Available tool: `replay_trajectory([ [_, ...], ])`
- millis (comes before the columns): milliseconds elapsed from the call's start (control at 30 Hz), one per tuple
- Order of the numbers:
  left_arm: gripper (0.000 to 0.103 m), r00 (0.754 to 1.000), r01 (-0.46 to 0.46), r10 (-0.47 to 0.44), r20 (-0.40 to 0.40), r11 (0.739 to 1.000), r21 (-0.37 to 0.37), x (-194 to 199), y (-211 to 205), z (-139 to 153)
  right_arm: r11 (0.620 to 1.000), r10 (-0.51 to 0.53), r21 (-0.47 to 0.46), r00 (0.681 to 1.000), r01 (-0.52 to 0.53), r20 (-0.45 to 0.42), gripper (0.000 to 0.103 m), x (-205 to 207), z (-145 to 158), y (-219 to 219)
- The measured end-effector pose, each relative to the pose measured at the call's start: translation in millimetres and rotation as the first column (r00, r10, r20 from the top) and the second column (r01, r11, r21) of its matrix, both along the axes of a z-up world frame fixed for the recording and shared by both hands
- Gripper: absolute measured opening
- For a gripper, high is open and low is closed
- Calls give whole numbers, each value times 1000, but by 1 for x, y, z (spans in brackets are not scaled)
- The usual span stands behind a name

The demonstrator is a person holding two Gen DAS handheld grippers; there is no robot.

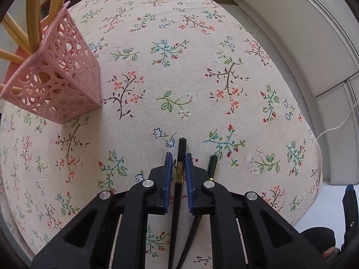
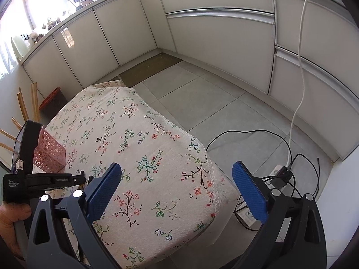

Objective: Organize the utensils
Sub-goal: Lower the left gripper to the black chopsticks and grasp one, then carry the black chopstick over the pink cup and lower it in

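Black lacquer with a gilt band marks the chopstick (image 1: pixel 179 170) that the left claw (image 1: pixel 179 163) has pinched: its blue pads (image 1: pixel 168 179) are drawn narrow against the stick's sides, just below its blunt upper end. A second black chopstick (image 1: pixel 212 163) lies just beside the right-hand pad, outside the grip, its tip showing past the finger. Both sticks run down and out of the bottom of the left wrist view, over the floral cloth of the worktop (image 1: pixel 202 67).

To do this step well, I would judge that the stick should be lifted straight and steadily, so the thin shaft does not pivot between the pads, then carried toward the pink perforated utensil holder (image 1: pixel 56 83) standing at the left of the worktop, which already has pale wooden chopsticks (image 1: pixel 33 22) fanning out of it. Lowering the tip through the holder's open top before letting go should keep it from bouncing off the rim. The neighbouring stick is close enough to be dragged along, so a clean vertical lift matters.

The right claw (image 2: pixel 177 192) stands wide with nothing between its pads, hovering above the worktop's near corner.
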State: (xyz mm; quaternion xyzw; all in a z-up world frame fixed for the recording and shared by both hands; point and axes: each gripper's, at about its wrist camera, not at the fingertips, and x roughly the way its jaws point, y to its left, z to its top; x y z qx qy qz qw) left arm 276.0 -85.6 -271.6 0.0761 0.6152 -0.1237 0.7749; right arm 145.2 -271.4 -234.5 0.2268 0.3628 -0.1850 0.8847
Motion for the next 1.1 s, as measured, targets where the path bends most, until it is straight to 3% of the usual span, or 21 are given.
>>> replay_trajectory([
  [333, 6, 1000, 29, -29, -1, 998, -55, -13, 23, 8, 1000, -10, 19, 1000, 10, -7, 96, 3, -4, -1],
  [700, 6, 999, 25, -18, 49, 990, -137, -37, 66, 56, 999, 19, 38, 1000, -18, -19, 96, 13, -11, 12],
  [900, 6, 988, 44, -13, 155, 978, -202, -62, 89, 102, 998, 68, 20, 997, -68, -29, 96, 22, -11, 27],
  [1100, 6, 959, 61, 10, 284, 969, -239, -85, 98, 138, 980, 194, -13, 976, -196, -96, 96, 53, -5, 74],
])
